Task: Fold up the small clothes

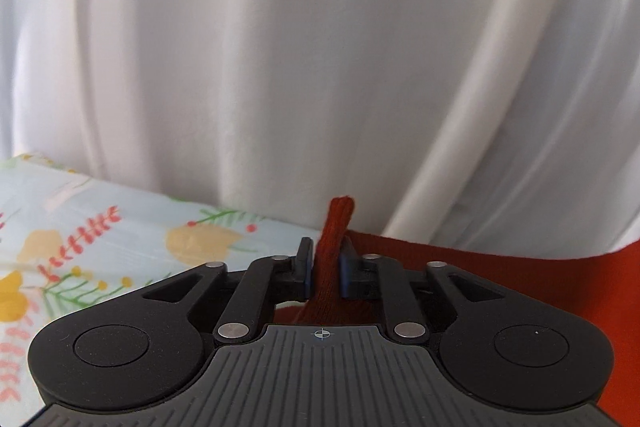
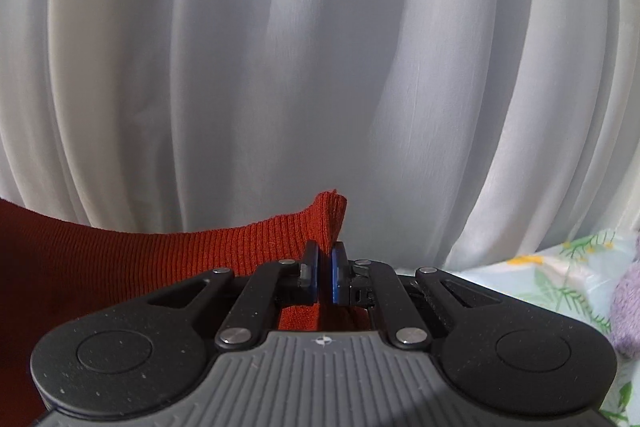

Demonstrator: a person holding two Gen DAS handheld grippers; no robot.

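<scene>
A rust-red ribbed knit garment (image 1: 520, 279) hangs stretched between my two grippers. In the left wrist view a bunched corner of it stands up between the jaws of my left gripper (image 1: 326, 251). Those jaws stand slightly apart and a thin gap shows beside the left pad (image 1: 307, 267), so they do not pinch the cloth. In the right wrist view my right gripper (image 2: 325, 255) is shut on the ribbed hem corner of the red garment (image 2: 160, 259), which spreads away to the left. Both grippers are raised above the bed.
A white pleated curtain (image 1: 280, 67) fills the background close ahead in both views. Below lies a pale blue floral bedsheet (image 1: 120, 227), also visible at the right (image 2: 560, 275). A lilac knit item (image 2: 628, 307) lies on the sheet at the far right.
</scene>
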